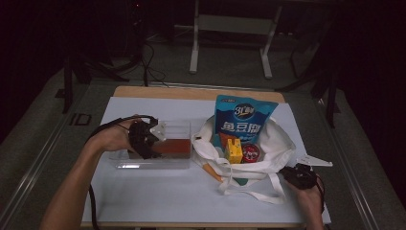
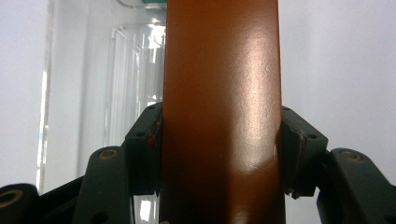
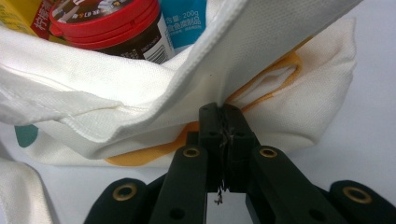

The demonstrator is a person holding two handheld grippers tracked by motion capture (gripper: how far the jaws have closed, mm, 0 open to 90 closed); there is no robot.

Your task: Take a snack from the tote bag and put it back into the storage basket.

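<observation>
The desk point(image 1: 143, 201) carries a white tote bag point(image 1: 273, 143) at the right and a clear plastic bin point(image 1: 184, 129) at the left. The bag lies slumped with its mouth open, so its load shows: a tall blue snack pouch point(image 1: 245, 117), a yellow carton point(image 1: 234, 152) and a red-lidded jar point(image 1: 250, 153). The right gripper point(image 3: 223, 112) has its jaws pinched flat on the bag's hem — likely to keep the mouth from collapsing. The left gripper point(image 2: 219, 140) is clamped across a smooth reddish-brown box point(image 2: 222, 93), gripped by its narrow sides, held inside the bin — apparently to set it down there.
</observation>
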